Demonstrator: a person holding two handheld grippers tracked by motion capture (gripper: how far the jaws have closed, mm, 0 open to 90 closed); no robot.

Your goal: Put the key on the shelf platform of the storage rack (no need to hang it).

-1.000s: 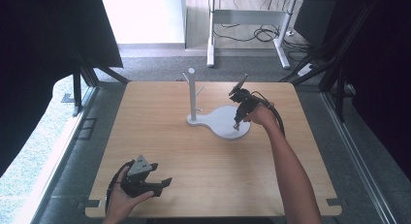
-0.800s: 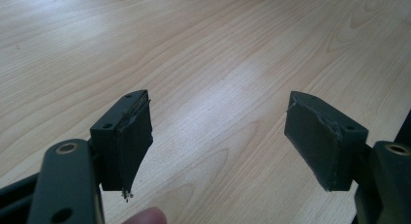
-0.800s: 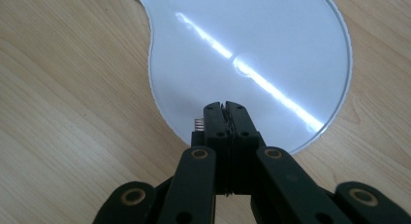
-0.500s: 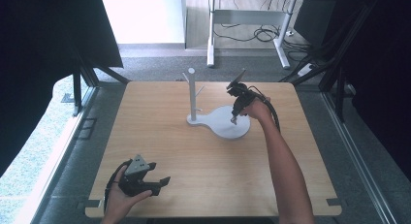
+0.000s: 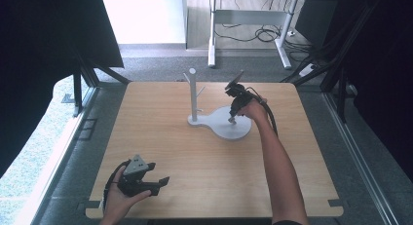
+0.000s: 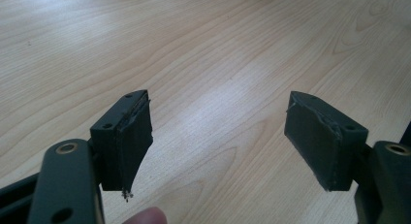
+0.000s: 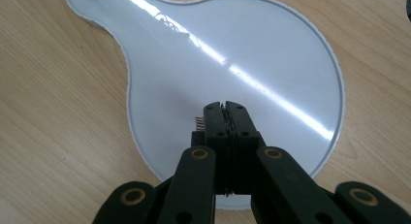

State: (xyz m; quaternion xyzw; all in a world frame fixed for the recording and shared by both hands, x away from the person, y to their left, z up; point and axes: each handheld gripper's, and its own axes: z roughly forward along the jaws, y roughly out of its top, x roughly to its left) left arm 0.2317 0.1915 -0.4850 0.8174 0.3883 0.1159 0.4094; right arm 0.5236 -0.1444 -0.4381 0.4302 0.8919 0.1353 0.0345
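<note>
A light wooden table [image 5: 195, 152] is seen from above, with a person's two forearms reaching in from the bottom edge. Just past the table's centre, toward 12 o'clock, sits a white stand [image 5: 221, 122]. It has a flat, pear-shaped base, and a thin upright post [image 5: 193, 93] with short pegs rises from the narrow end at the base's 10 o'clock side.

The right gripper [image 5: 233, 119] is held by the person's right hand [image 5: 253, 109] over the round, wide part of the base, at about 1 o'clock from the table's centre. It points steeply downward, with its tips at or just above the white surface; contact cannot be confirmed. In the right gripper view, the two black jaws are pressed together with no gap. Something small and ridged, like a tiny spring or thread, peeks out beside the closed tips, but it is too small to identify. The glossy base [image 7: 232, 73] lies beneath them, with a bright streak of reflected light crossing it.

The left gripper [image 5: 146, 181] rests in the person's left hand [image 5: 119, 196] near the table's front edge, at about 7 o'clock, well apart from the stand. It lies roughly level, pointing toward 3 o'clock. In the left gripper view, its jaws stand wide apart with bare wood grain between them, and a fingertip [image 6: 148, 216] shows at the bottom edge.
</note>
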